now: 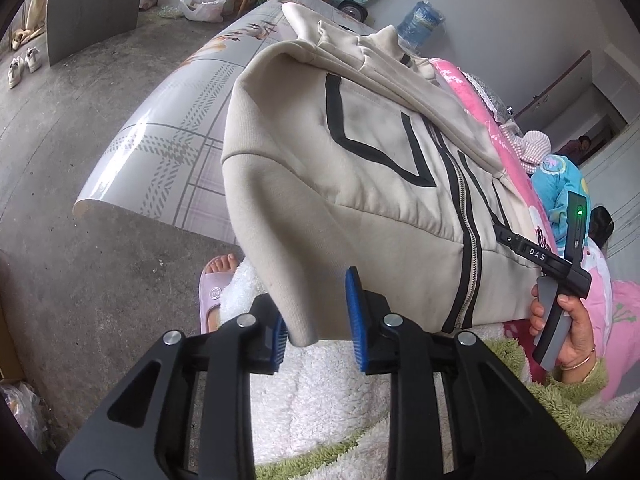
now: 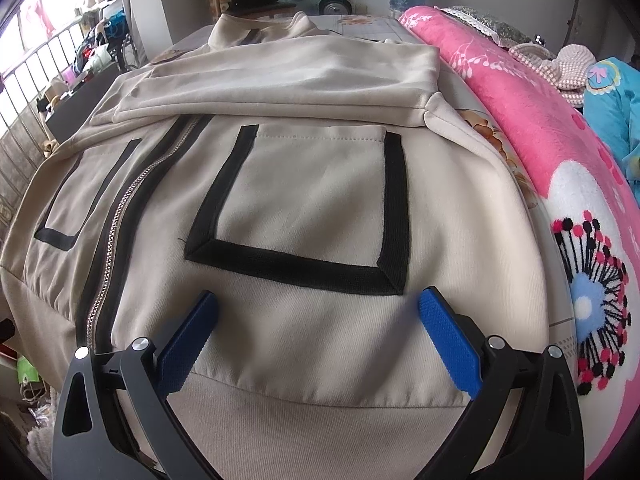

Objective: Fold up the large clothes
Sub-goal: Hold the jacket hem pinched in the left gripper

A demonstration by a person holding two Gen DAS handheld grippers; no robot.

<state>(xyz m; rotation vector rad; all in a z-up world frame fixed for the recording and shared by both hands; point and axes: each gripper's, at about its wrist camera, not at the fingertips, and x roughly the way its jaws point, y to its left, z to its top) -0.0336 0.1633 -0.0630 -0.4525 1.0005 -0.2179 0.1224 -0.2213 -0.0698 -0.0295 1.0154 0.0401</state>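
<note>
Lying on a plaid-covered table [image 1: 168, 148] (concrete floor [image 1: 100, 92] below), a jacket [image 2: 304, 200].

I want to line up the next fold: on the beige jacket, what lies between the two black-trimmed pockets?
The closed metal zipper with its black tape runs between the two pockets of the jacket; the right wrist view shows this best.

One beige zip-up jacket [image 2: 304, 208] lies on one counter [image 1: 160, 148], with two black-edged pockets [image 2: 308, 208] and one zipper [image 2: 120, 216]. Two hand-held grippers are in view: the left hand-held gripper [image 1: 318, 316] and the right hand-held gripper [image 2: 318, 340]. One pink blanket [image 2: 520, 128], one water jug [image 1: 424, 20] and two white shoes [image 1: 24, 64] are visible.
</note>
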